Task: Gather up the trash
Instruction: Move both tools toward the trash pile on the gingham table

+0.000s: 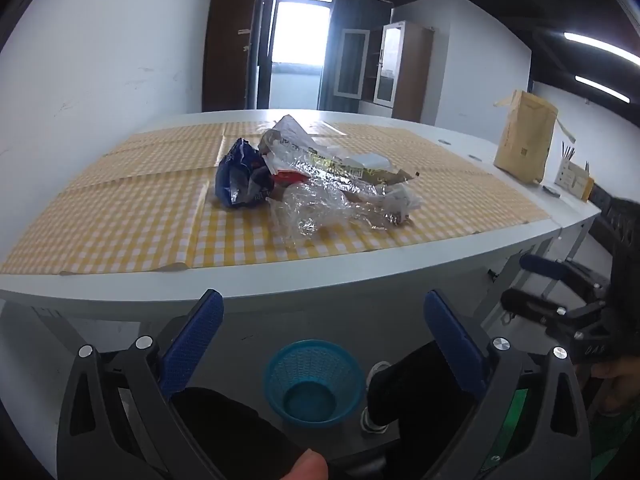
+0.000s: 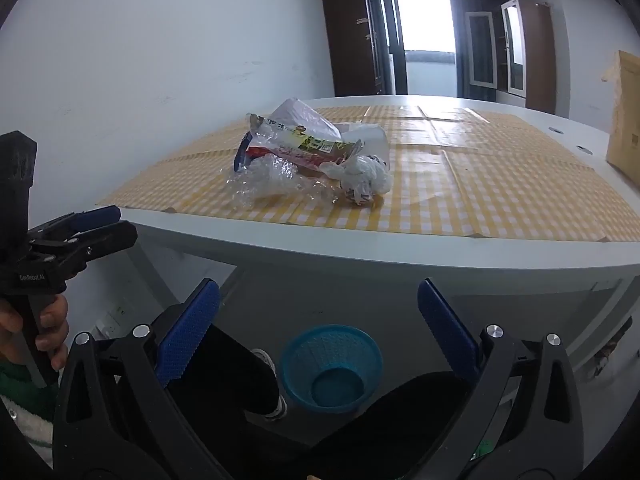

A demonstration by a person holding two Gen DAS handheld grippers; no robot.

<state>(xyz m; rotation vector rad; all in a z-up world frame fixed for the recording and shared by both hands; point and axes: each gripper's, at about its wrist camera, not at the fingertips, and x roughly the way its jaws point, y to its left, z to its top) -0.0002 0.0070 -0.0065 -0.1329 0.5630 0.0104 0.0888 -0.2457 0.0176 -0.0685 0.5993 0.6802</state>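
Blown-out backlight from doorway (image 1: 298, 36), dim foreground, dark fisheye-warped corners

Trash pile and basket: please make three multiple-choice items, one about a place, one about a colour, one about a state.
1. Where does the trash pile lie?
A. on the checked cloth on the table
B. inside the basket
C. on the floor

2. What colour is the mesh basket?
A. red
B. teal blue
C. white

3. How do the left tongs and right tongs stand?
A. both shut on wrappers
B. only the left is open
C. both open and holding nothing

Answers:
1 A, the wrappers rest on the yellow checked cloth.
2 B, the basket below the table edge is teal blue.
3 C, each pair of blue pads stands wide apart with nothing between.
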